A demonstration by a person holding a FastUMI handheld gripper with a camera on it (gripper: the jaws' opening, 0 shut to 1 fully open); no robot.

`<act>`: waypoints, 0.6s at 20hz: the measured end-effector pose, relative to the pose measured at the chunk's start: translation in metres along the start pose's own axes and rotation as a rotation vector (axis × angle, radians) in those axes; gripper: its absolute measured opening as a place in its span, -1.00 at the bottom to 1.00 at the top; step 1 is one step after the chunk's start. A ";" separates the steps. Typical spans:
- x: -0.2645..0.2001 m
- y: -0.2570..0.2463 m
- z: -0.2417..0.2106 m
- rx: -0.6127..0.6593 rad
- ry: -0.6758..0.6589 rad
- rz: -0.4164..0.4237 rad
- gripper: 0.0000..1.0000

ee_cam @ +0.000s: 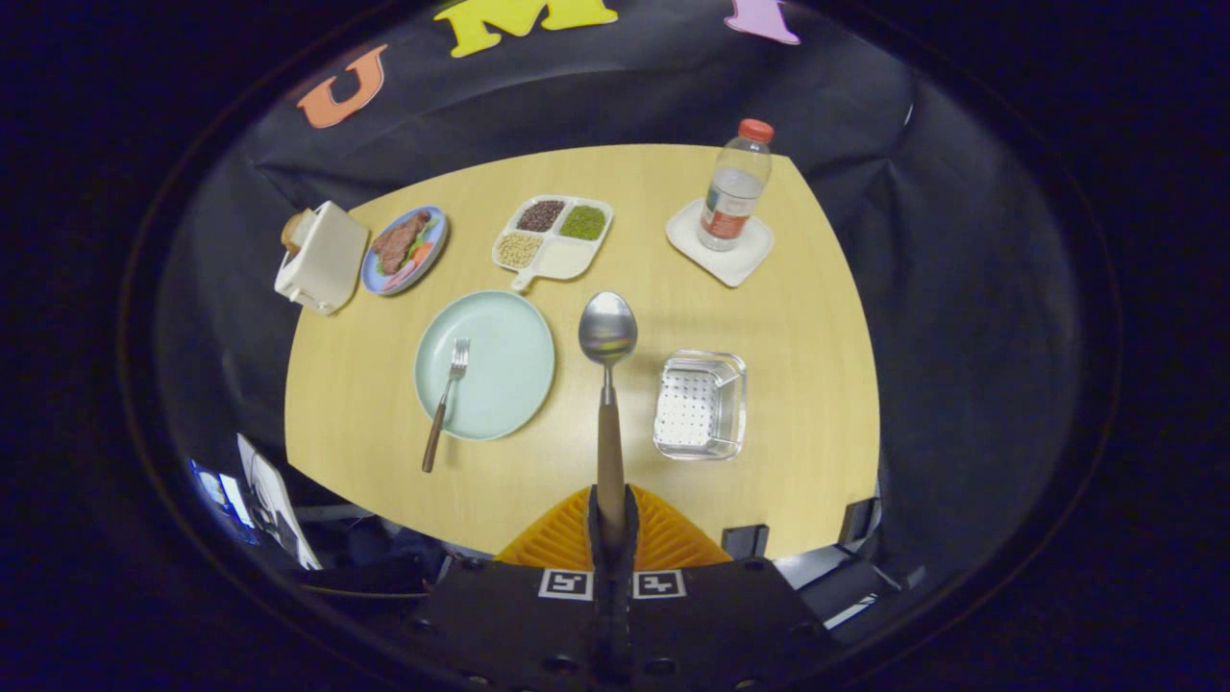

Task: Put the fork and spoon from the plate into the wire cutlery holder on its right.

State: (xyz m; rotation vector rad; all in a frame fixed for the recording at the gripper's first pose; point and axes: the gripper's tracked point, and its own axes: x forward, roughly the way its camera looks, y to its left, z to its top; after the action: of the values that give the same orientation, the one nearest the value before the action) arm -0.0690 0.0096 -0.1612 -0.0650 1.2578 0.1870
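My gripper point(611, 514) is shut on the brown wooden handle of a spoon point(607, 332), held high above the table with its steel bowl pointing away from me. Below and left of the spoon lies a pale green plate point(500, 336). A fork point(445, 404) with a brown handle rests on it, tines on the plate and handle hanging over the near rim. To the right of the spoon stands the wire cutlery holder point(701, 404), a shiny rectangular basket with a perforated bottom and nothing inside it.
Along the far side of the wooden table point(788, 317) are a divided tray of beans point(553, 231), a blue plate with food point(408, 248), a white toaster point(322, 258) with bread, and a water bottle point(735, 187) on a white coaster.
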 end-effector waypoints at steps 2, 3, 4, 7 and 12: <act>-0.005 -0.018 -0.013 0.035 0.043 -0.001 -0.99; -0.005 -0.025 -0.022 0.050 0.071 0.001 -0.99; -0.003 -0.032 -0.029 0.063 0.102 0.004 -0.99; 0.010 -0.048 -0.043 0.095 0.185 0.006 -0.99; 0.031 -0.058 -0.040 0.151 0.265 0.023 -0.99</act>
State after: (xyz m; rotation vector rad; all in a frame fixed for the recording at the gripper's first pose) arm -0.0871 -0.0498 -0.2059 0.0571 1.5335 0.1047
